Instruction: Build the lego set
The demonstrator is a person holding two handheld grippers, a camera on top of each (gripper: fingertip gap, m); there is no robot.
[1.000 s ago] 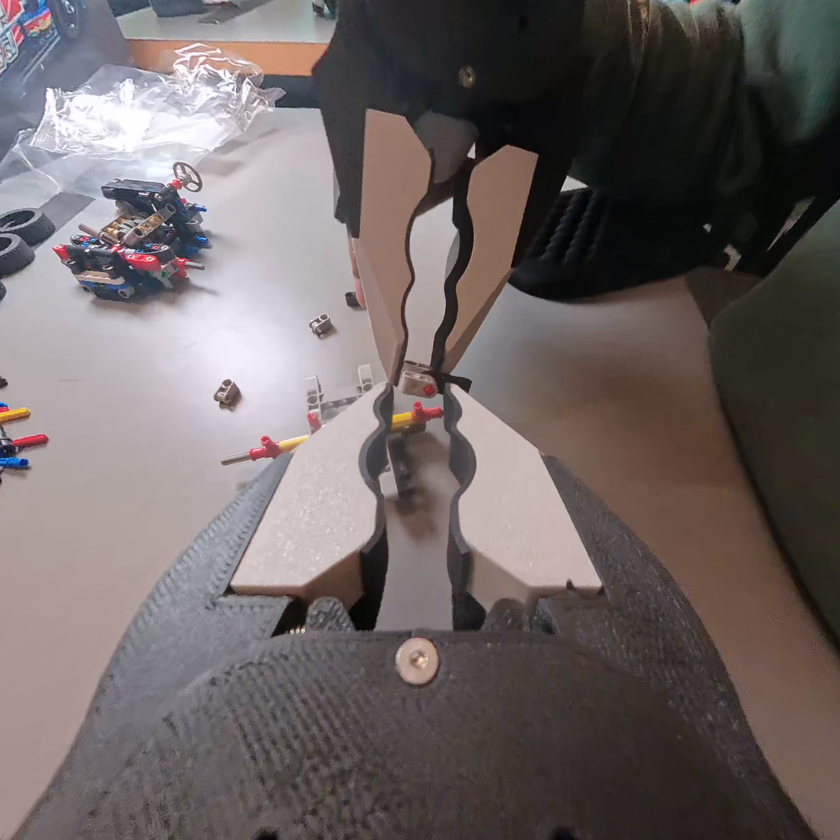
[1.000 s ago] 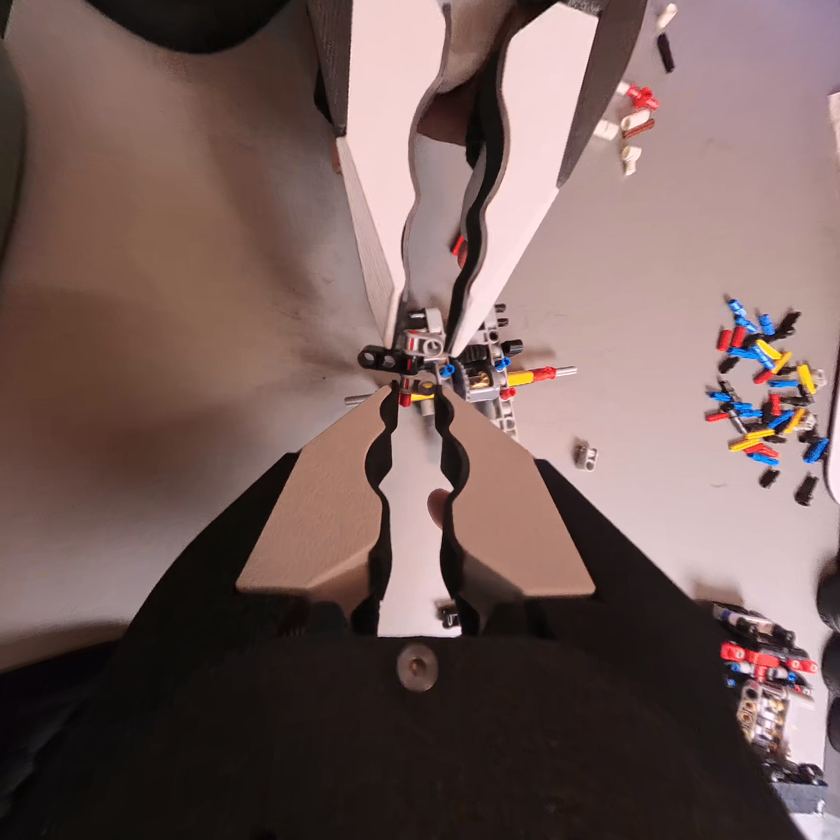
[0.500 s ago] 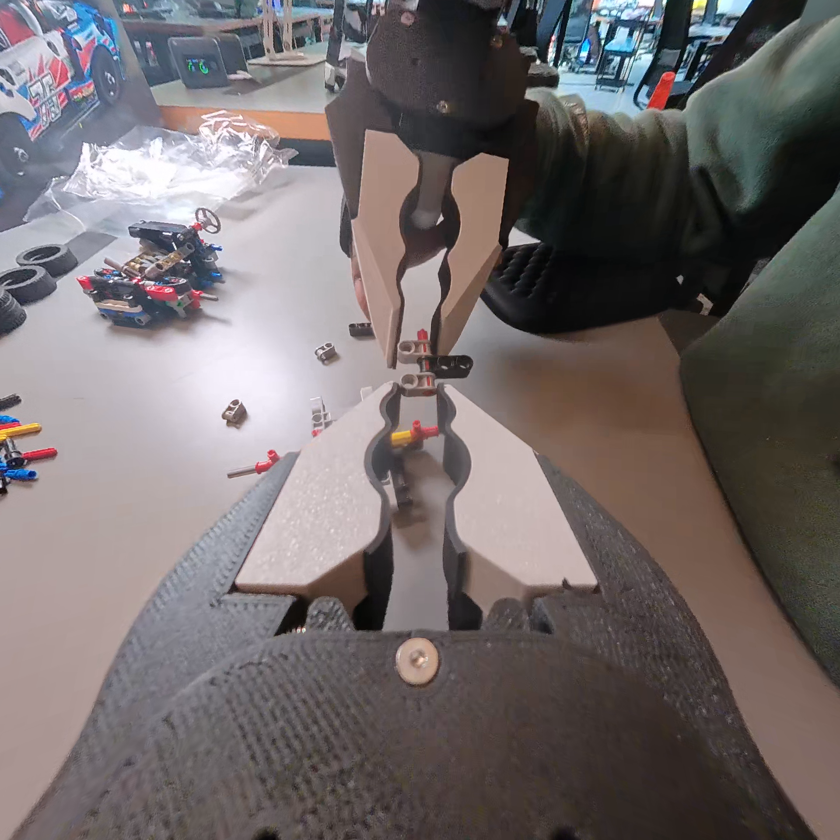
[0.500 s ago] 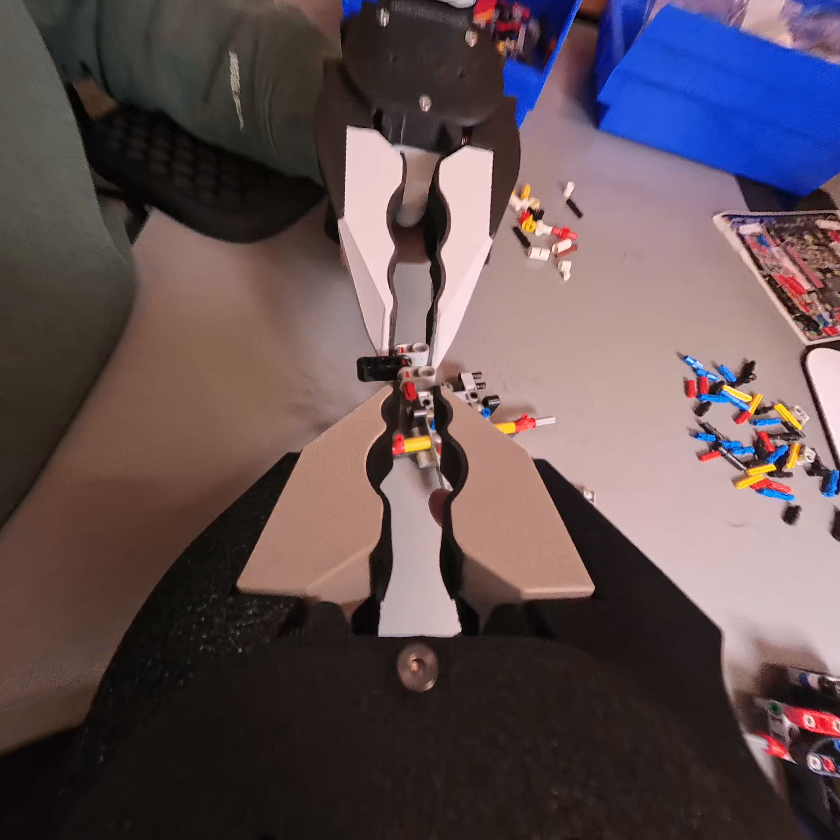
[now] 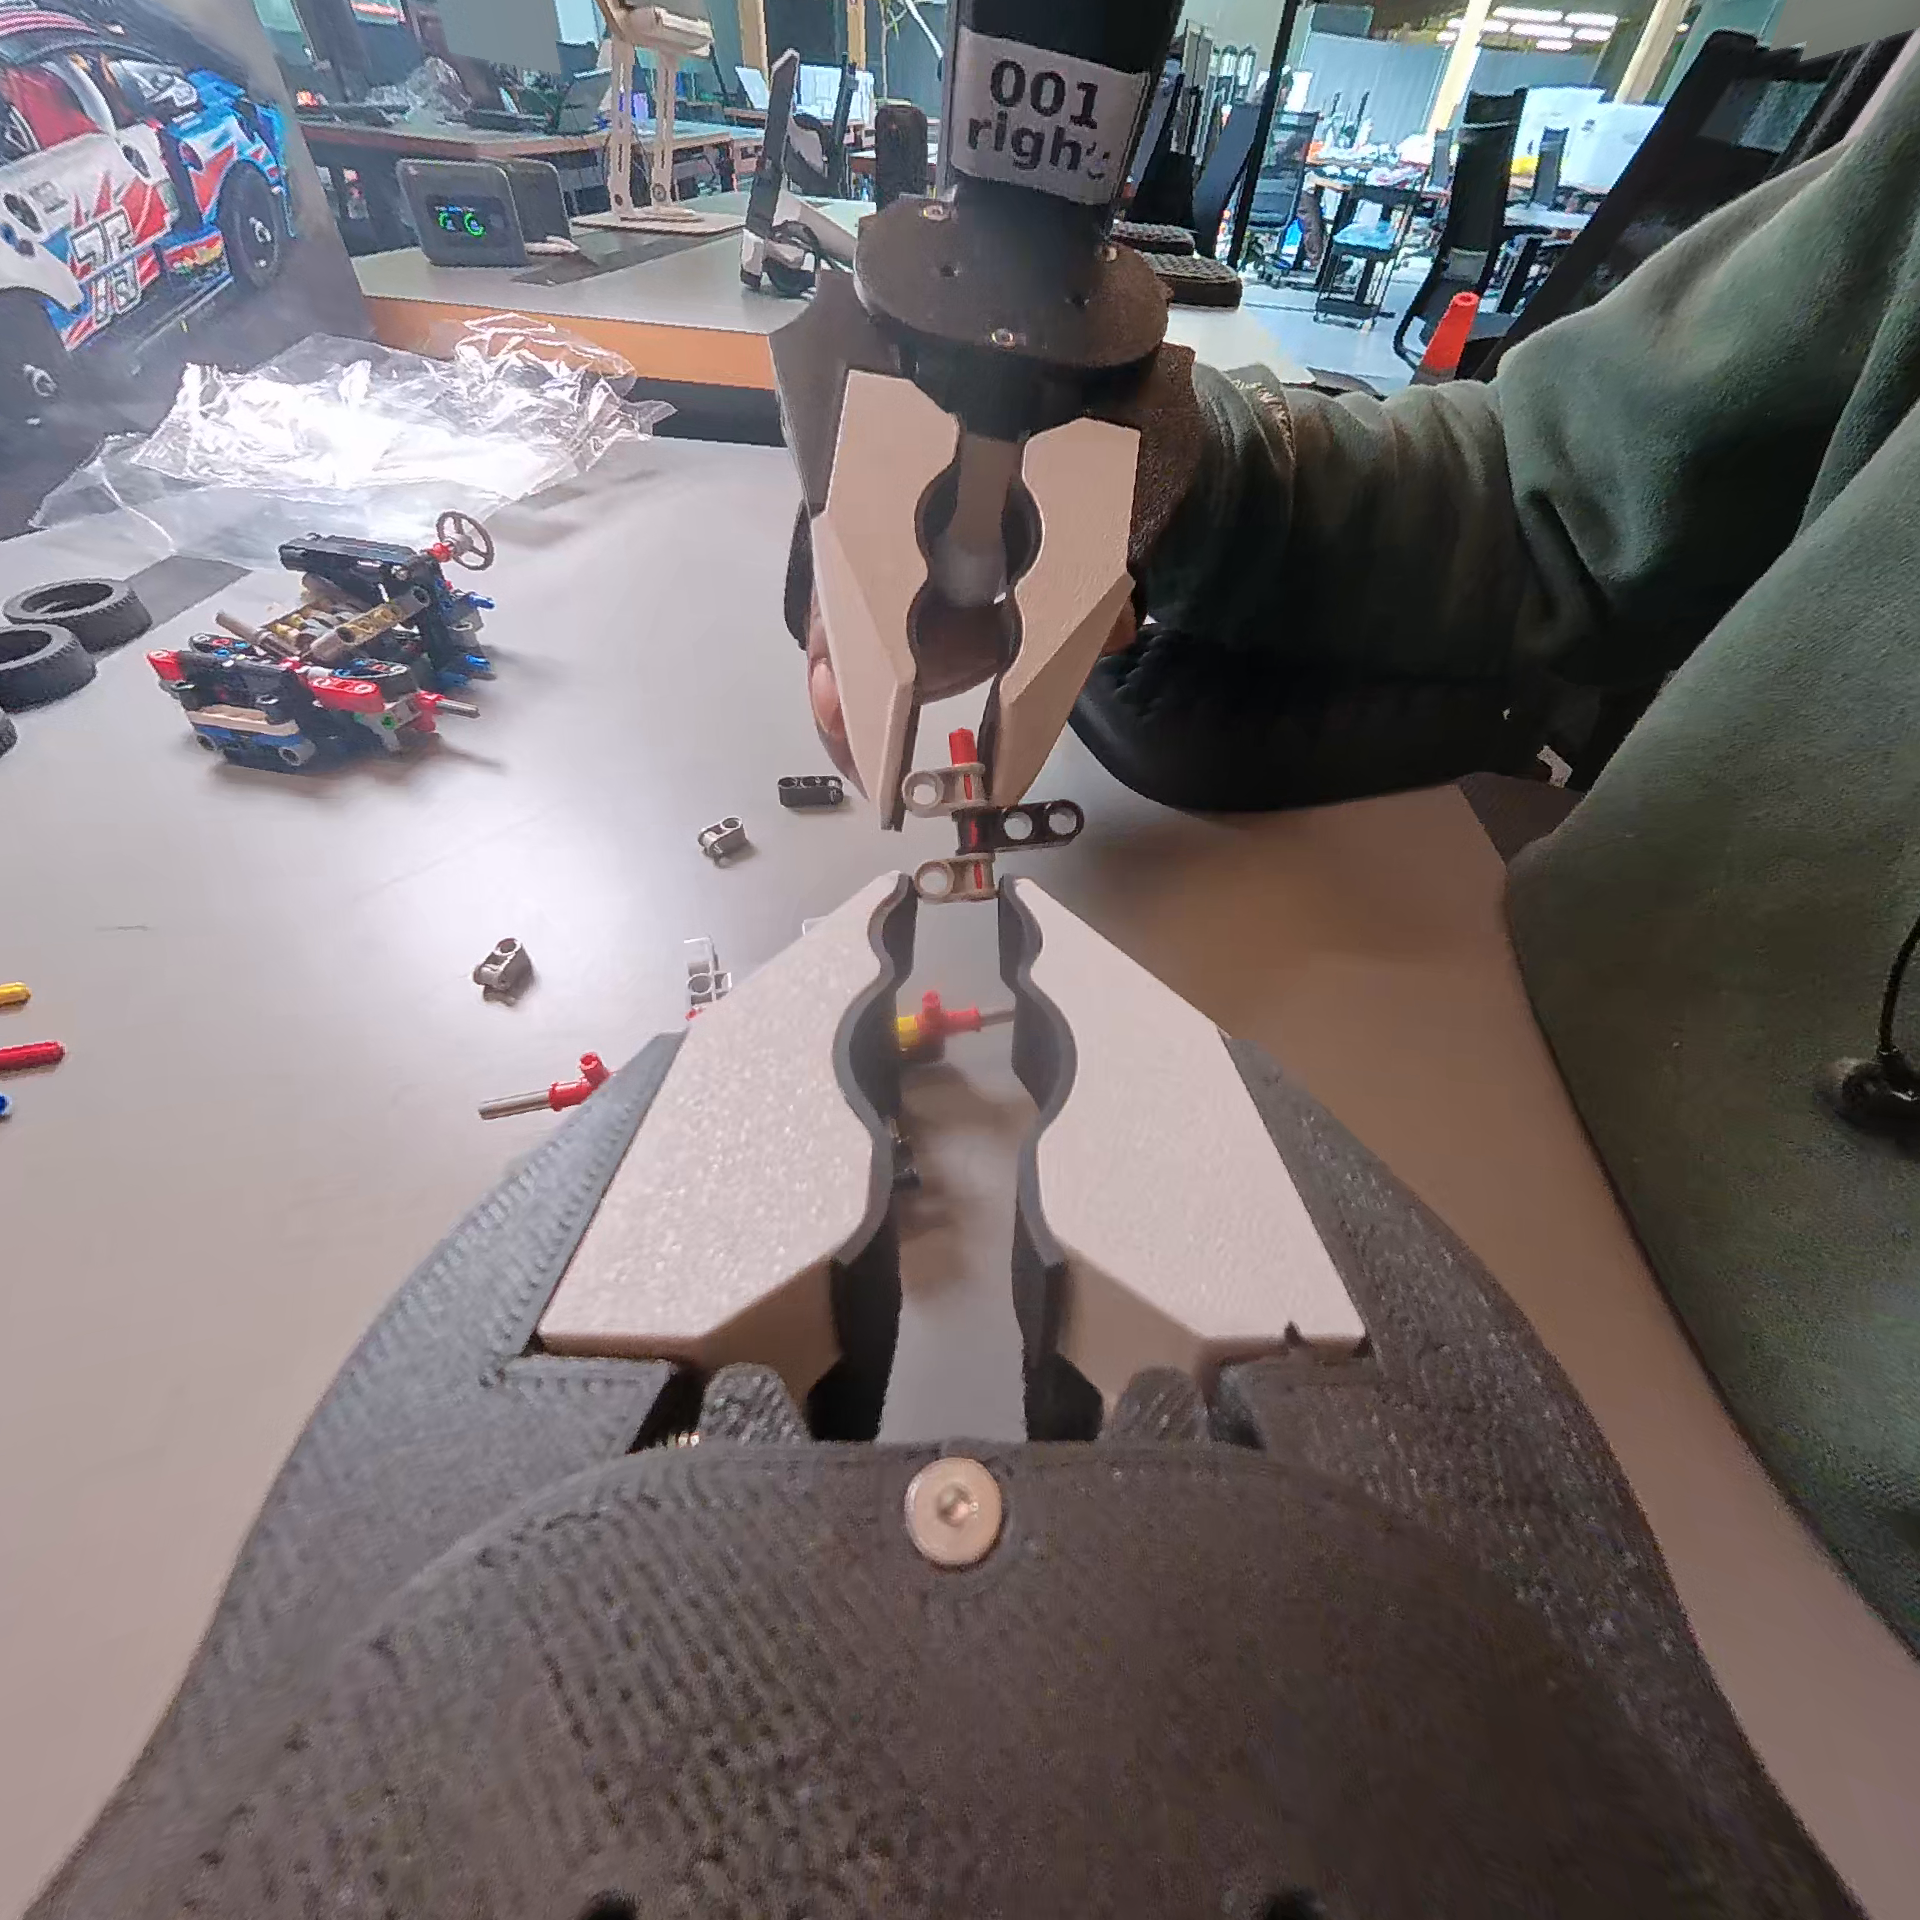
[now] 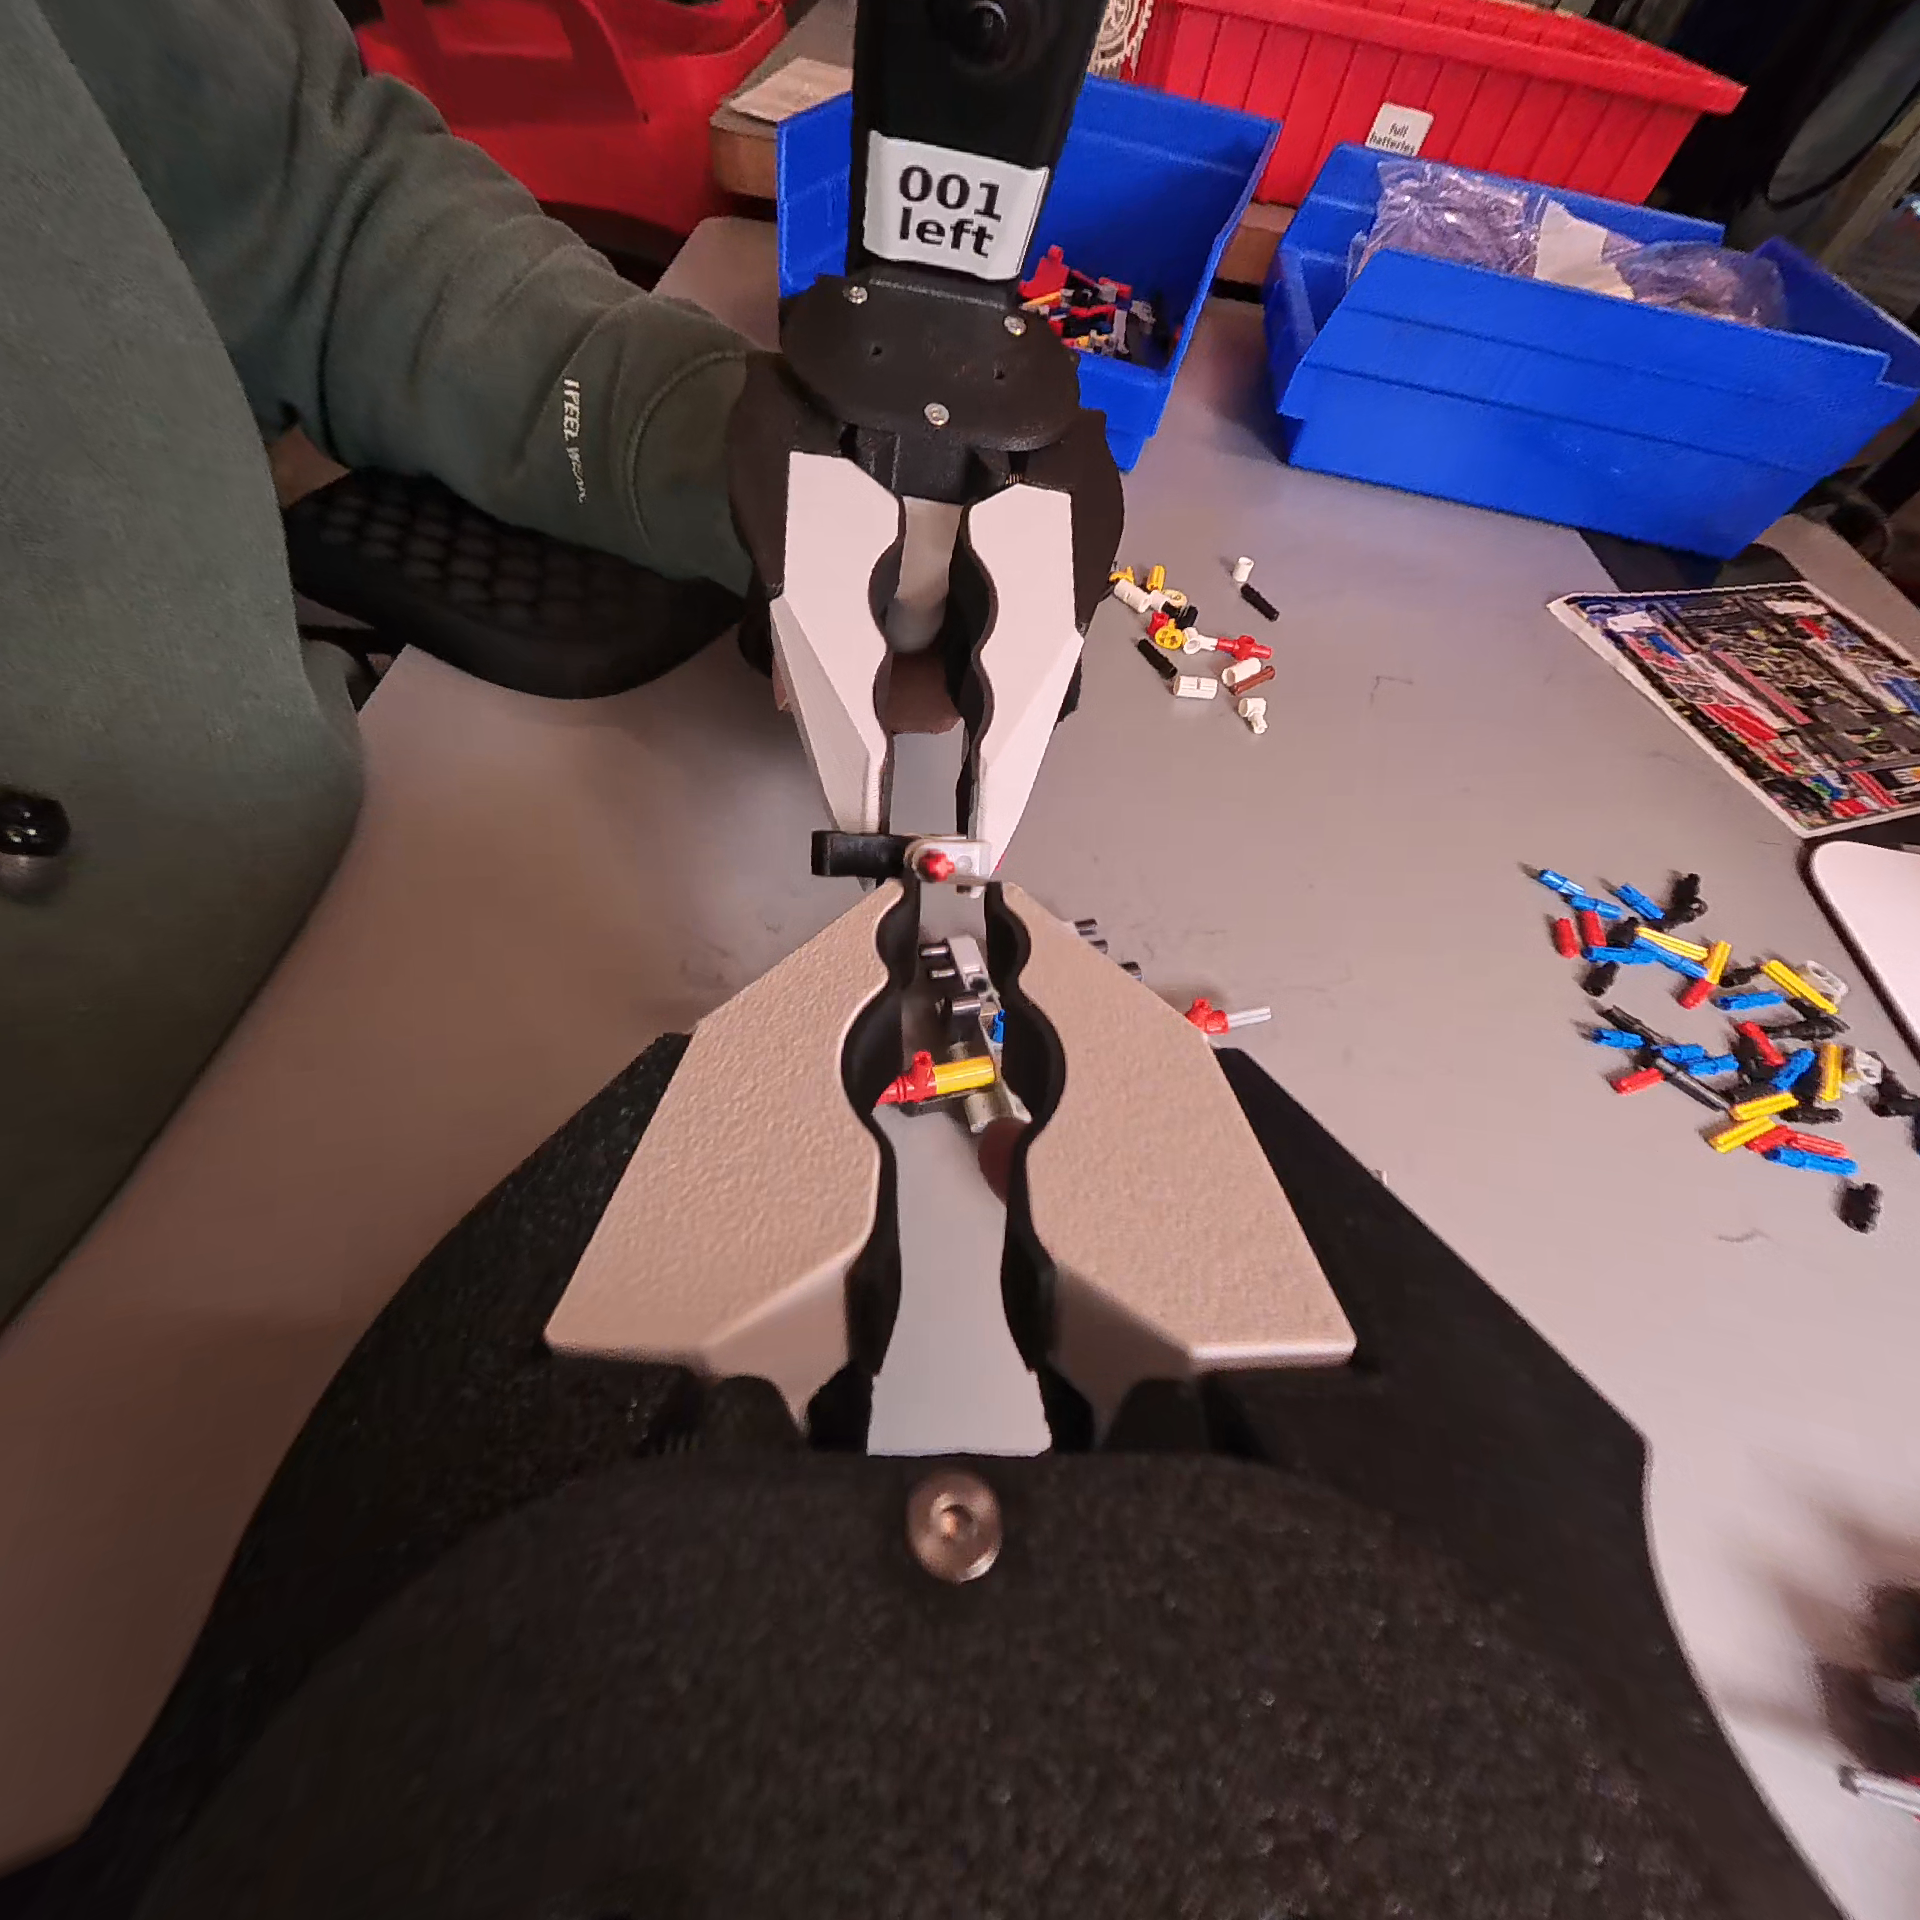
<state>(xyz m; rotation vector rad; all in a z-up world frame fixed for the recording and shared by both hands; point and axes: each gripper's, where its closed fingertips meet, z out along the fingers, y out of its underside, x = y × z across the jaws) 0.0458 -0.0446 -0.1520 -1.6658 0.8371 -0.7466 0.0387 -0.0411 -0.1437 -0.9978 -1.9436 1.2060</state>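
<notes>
Both tongs (image 5: 956, 881) (image 5: 943, 795) tip-to-tip on small lego piece (image 5: 971, 826), above table (image 5: 1299, 956).

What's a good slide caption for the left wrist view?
Two hand-held grippers, left and right, pinch a small lego assembly between them above the table.

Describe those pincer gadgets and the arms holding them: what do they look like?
Both the left gripper and right gripper have pale, angular fingers with wavy dark inner edges on a black textured body. Each black handle carries a white label. The sleeves are green.
</notes>
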